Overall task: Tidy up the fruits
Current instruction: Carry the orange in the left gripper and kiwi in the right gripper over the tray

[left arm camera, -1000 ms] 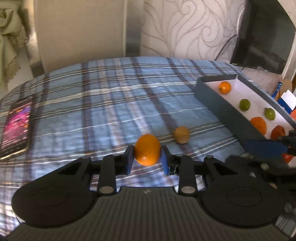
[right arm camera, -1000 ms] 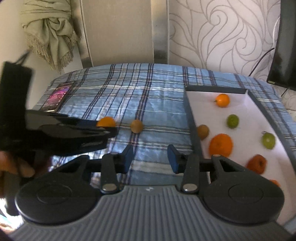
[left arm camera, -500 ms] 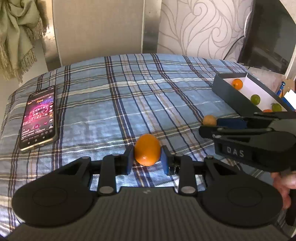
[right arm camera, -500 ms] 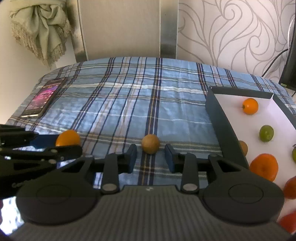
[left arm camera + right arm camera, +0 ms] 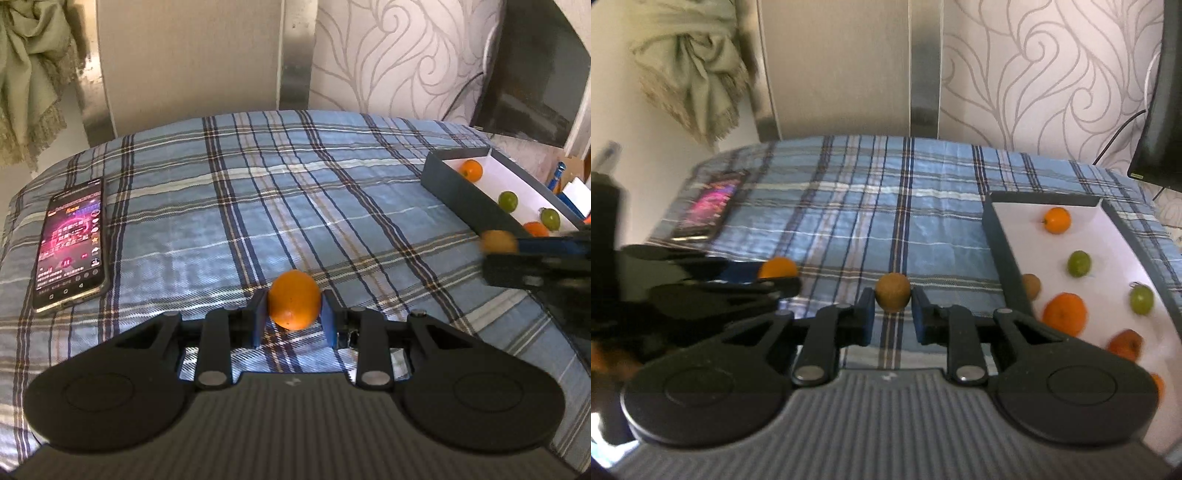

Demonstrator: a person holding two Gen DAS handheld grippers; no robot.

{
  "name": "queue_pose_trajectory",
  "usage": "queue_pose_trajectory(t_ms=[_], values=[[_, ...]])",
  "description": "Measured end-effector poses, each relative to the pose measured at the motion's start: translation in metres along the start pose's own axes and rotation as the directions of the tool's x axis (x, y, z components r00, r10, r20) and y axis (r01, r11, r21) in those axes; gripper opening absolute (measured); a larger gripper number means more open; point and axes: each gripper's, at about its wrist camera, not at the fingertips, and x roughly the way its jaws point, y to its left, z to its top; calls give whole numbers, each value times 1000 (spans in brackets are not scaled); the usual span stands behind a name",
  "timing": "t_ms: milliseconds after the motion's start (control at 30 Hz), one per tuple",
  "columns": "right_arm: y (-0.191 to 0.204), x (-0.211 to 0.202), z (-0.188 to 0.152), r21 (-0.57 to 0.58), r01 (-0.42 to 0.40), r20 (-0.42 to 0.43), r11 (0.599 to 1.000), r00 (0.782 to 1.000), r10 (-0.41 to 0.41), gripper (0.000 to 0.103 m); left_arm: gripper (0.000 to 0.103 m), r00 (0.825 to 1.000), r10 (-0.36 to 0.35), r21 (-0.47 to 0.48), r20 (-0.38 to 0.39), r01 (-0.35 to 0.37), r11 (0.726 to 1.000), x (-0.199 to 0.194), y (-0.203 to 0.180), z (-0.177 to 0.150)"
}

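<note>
My left gripper (image 5: 294, 312) is shut on an orange fruit (image 5: 294, 297), held just above the blue plaid cloth (image 5: 258, 206). In the right wrist view a small brown fruit (image 5: 892, 297) sits between the blue pads of my right gripper (image 5: 893, 308), whose jaws are closing with both pads pressing on it. The left wrist view shows that gripper blurred at the right edge, carrying the brown fruit (image 5: 498, 242) beside the dark box (image 5: 461, 188). The box (image 5: 1001, 243) has a white floor and holds several orange, green and brown fruits.
A phone (image 5: 70, 240) with a lit screen lies on the cloth at the left. A green scarf (image 5: 694, 66) hangs at the back left. A dark screen (image 5: 1167, 92) stands behind the box. Pens and papers (image 5: 569, 188) lie beyond the box.
My right gripper came left from the box to the brown fruit, closed on it and now carries it towards the box. The left gripper keeps its hold on the orange fruit.
</note>
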Motion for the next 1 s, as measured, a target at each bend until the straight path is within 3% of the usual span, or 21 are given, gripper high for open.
queue_pose_trajectory(t_ms=[200, 633, 800, 1000], values=[[-37, -39, -10, -18, -27, 36, 999, 999, 28, 24, 36, 998, 27, -29, 53, -25, 999, -15, -40, 5], [-156, -102, -50, -21, -1, 63, 1000, 998, 2, 24, 36, 991, -16, -97, 134, 30, 995, -24, -196, 26], [-175, -113, -56, -52, -12, 73, 999, 997, 15, 24, 36, 993, -8, -107, 119, 21, 994, -11, -230, 29], [-184, -114, -62, -77, -33, 72, 996, 997, 39, 24, 36, 995, 30, -111, 99, -19, 994, 8, -244, 40]])
